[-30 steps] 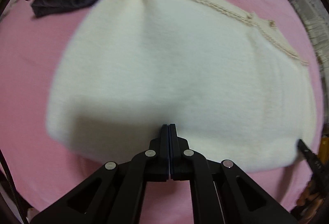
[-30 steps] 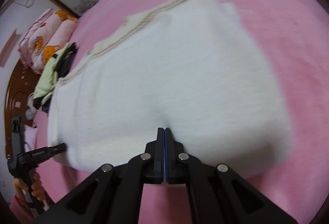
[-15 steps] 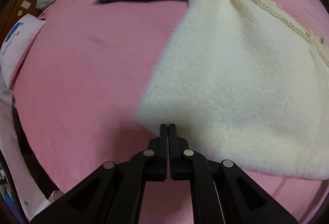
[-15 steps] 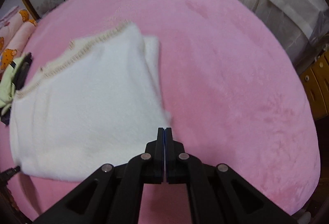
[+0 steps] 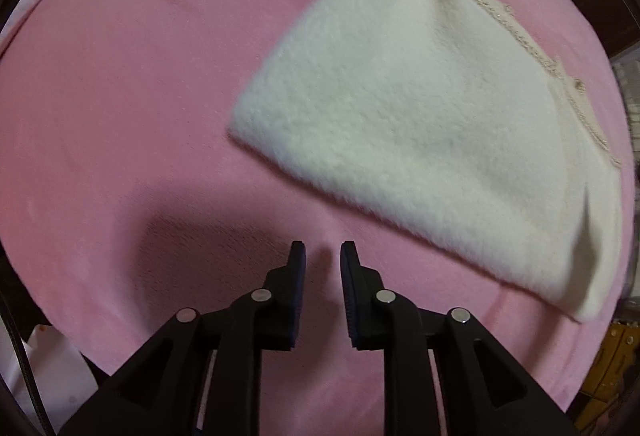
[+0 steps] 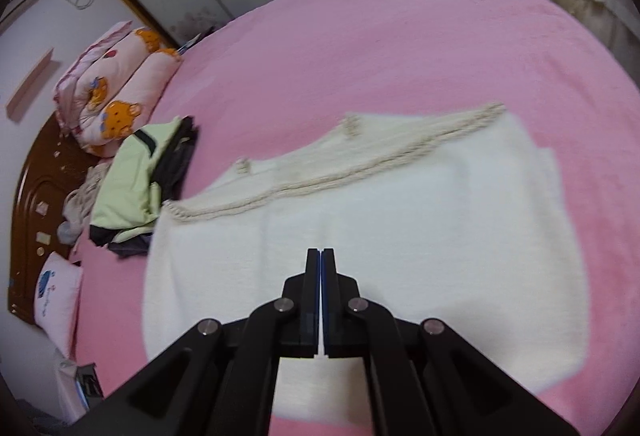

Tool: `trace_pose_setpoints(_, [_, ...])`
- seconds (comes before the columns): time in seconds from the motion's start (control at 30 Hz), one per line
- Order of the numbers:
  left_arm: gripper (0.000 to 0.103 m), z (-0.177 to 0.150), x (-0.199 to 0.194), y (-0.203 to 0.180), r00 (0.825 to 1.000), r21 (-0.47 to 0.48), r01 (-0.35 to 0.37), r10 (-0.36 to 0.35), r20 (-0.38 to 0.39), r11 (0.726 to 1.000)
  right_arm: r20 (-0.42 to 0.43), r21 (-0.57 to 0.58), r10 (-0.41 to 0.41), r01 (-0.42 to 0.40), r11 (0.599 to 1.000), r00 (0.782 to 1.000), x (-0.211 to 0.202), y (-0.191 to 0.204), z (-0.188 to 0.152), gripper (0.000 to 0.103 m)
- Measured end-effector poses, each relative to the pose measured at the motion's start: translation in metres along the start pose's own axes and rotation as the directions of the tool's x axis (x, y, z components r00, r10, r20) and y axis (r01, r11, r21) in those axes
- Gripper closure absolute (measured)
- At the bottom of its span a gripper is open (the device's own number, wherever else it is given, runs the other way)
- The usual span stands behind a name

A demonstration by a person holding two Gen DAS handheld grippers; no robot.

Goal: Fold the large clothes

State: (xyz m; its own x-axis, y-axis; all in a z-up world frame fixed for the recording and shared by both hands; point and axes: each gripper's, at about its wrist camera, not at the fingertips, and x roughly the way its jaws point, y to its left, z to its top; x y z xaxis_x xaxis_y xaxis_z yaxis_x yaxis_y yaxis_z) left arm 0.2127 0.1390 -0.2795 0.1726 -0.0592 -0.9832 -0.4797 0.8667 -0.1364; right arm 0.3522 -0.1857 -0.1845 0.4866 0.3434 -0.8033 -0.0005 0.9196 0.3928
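Garment: one cream fleece top [image 5: 432,124], folded flat on the pink bedspread [image 5: 120,96], braided trim [image 6: 360,172] along its far edge.
Left gripper [image 5: 323,256]: jaws opening, nothing between them, over bare spread just beside the top's near edge.
Right gripper [image 6: 321,260]: clenched on nothing, above the fleece.
Next, I'd say: pinch both near corners evenly before folding over.
Count: one pile of clothes [image 6: 136,176], two bear pillows [image 6: 116,96].

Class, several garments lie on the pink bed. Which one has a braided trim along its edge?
The cream fleece garment, spread flat in front of the shut right gripper. The light green garment and the dark garment are stacked beside it, without braid.
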Motion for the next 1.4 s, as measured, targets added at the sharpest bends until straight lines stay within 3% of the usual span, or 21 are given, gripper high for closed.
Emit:
trace_pose_setpoints(0.13, [0.086,-0.007,-0.004,0.009,0.997,-0.020,0.075,-0.075,0.006,0.997,-0.099,0.011,0.020,-0.020,1.000,0.995,0.046,0.022,-0.007,0.103])
trace_pose_setpoints(0.27, [0.079,-0.010,-0.007,0.020,0.991,-0.072,0.136,-0.135,0.012,0.988,-0.215,0.034,-0.060,0.069,0.997,0.975,0.090,0.026,-0.030,0.103])
trace_pose_setpoints(0.37, [0.070,-0.009,-0.007,0.026,0.980,-0.101,0.198,-0.198,0.015,0.975,-0.208,0.035,-0.094,0.103,0.994,0.974,0.096,0.024,-0.043,0.103])
trace_pose_setpoints(0.43, [0.049,-0.008,-0.007,0.028,0.966,-0.092,0.259,-0.258,0.022,0.962,-0.221,0.012,-0.113,0.119,0.993,0.969,0.099,0.025,-0.045,0.103])
trace_pose_setpoints(0.5, [0.044,-0.007,-0.003,0.035,0.956,-0.094,0.292,-0.290,0.037,0.952,-0.233,-0.027,-0.136,0.133,0.991,0.963,0.104,0.028,-0.046,0.103])
trace_pose_setpoints(0.67, [0.042,0.007,0.013,0.042,0.943,-0.162,0.333,-0.331,0.041,0.929,-0.265,-0.080,-0.175,0.159,0.984,0.948,0.112,0.033,-0.045,0.103])
trace_pose_setpoints(0.77, [0.042,0.010,0.023,0.055,0.903,-0.199,0.429,-0.420,0.083,0.881,-0.274,-0.029,-0.153,0.151,0.988,0.949,0.111,0.027,-0.043,0.103])
trace_pose_setpoints(0.9, [0.044,0.017,0.035,0.070,0.867,-0.236,0.499,-0.480,0.136,0.834,-0.260,-0.008,-0.159,0.163,0.987,0.953,0.111,0.027,-0.045,0.103])
trace_pose_setpoints(1.0, [0.044,0.028,0.044,0.082,0.808,-0.257,0.589,-0.553,0.204,0.766,-0.253,-0.027,-0.187,0.187,0.982,0.949,0.112,0.032,-0.046,0.103])
trace_pose_setpoints(1.17, [0.045,0.040,0.067,0.083,0.741,-0.291,0.672,-0.628,0.240,0.682,-0.254,0.014,-0.188,0.198,0.980,0.949,0.113,0.030,-0.046,0.103])
trace_pose_setpoints(1.23, [0.066,0.037,0.064,0.088,0.727,-0.286,0.686,-0.638,0.253,0.669,-0.246,0.016,-0.188,0.198,0.980,0.951,0.112,0.030,-0.047,0.103])
trace_pose_setpoints(1.3, [0.074,0.034,0.060,0.090,0.700,-0.279,0.715,-0.657,0.281,0.642,-0.232,0.013,-0.189,0.197,0.980,0.954,0.111,0.031,-0.049,0.103])
trace_pose_setpoints(1.4, [0.080,0.031,0.045,0.089,0.673,-0.261,0.740,-0.674,0.306,0.620,-0.213,0.010,-0.184,0.190,0.982,0.960,0.108,0.030,-0.052,0.103])
